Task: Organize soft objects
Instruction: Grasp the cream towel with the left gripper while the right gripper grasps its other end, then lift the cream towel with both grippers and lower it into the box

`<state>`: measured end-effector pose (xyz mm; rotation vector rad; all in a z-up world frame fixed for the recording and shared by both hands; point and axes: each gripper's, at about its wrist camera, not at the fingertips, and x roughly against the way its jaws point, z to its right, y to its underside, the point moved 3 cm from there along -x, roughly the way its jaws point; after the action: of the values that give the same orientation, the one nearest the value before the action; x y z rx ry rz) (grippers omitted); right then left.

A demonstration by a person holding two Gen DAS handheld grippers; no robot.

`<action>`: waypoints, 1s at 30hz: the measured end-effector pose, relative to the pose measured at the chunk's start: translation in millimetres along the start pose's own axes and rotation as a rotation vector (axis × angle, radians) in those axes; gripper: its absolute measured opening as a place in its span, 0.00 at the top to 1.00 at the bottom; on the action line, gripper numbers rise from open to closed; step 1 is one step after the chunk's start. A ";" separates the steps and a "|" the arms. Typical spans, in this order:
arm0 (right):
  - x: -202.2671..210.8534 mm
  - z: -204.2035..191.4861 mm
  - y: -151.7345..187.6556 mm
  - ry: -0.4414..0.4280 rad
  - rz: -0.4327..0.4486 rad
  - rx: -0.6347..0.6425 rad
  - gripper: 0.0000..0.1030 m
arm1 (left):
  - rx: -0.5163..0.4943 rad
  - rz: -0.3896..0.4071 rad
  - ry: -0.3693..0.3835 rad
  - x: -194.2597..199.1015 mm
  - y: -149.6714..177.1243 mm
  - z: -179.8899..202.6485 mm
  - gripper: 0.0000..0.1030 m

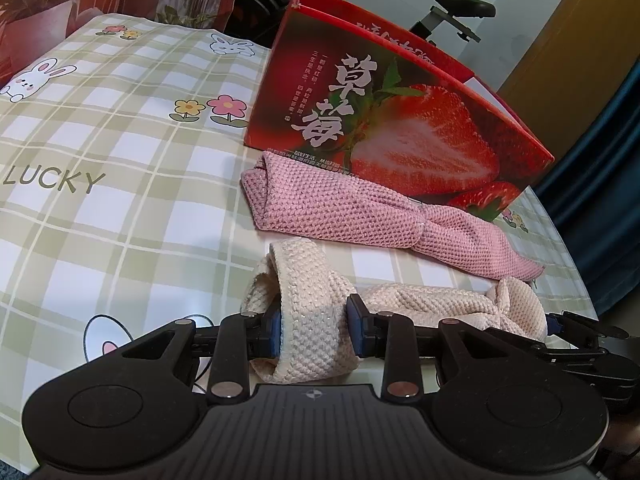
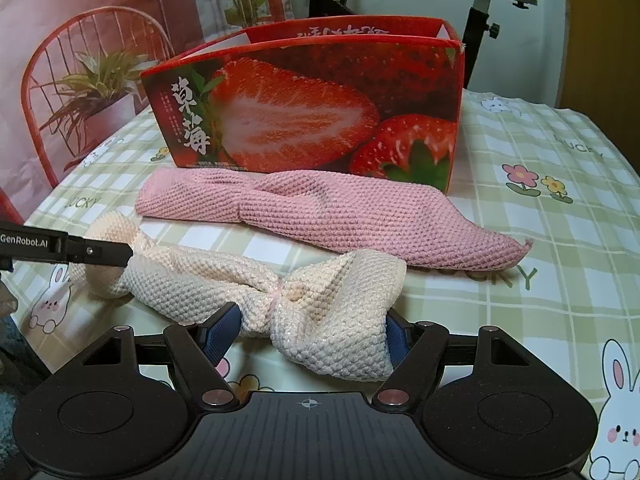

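Both tongs clamped on the cream knitted cloth w/ tied middle (image 2: 256,292): left tongs (image 1: 312,332) on its looped end, right tongs (image 2: 312,336) by the knot. It's on the bench at 6 o'clock from the pink knitted cloth (image 2: 320,216) and red strawberry-print cardboard box (image 2: 312,112). Grab step looks done imo; next = lift both ends together, up n over the box wall.

This was a home, a lived-in room rather than any workplace. The glossy green-and-white checked tablecloth (image 1: 120,128) (printed with bunnies, flowers and "LUCKY") covered a table. Behind it stood a black exercise bike (image 2: 492,4), and beside that a printed fabric backdrop of potted plants and a red chair (image 2: 92,64).
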<state>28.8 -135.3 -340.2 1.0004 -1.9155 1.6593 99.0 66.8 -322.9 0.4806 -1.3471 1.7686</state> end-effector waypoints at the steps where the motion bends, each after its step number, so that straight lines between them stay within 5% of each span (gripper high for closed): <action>1: 0.3 0.5 -0.4 -0.003 0.000 -0.004 0.32 | 0.000 -0.001 0.000 0.2 0.1 0.3 0.66; 10: 14.9 9.6 -4.2 0.003 0.042 -0.054 0.34 | 0.007 -0.001 0.006 0.1 0.6 -0.9 0.66; 18: 19.9 28.4 -4.8 0.000 0.071 -0.153 0.49 | 0.005 -0.002 0.004 0.3 0.3 -0.7 0.68; 22: 15.8 33.9 -2.8 -0.010 0.046 -0.182 0.79 | -0.008 -0.005 0.009 2.2 -0.1 2.0 0.73; 30: 37.9 22.2 -17.7 -0.040 0.123 -0.116 0.85 | -0.029 0.045 0.034 26.9 -15.3 9.8 0.76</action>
<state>20.2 -166.8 -305.8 0.8934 -2.1111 1.5832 93.9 69.3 -290.9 0.4054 -1.3669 1.7838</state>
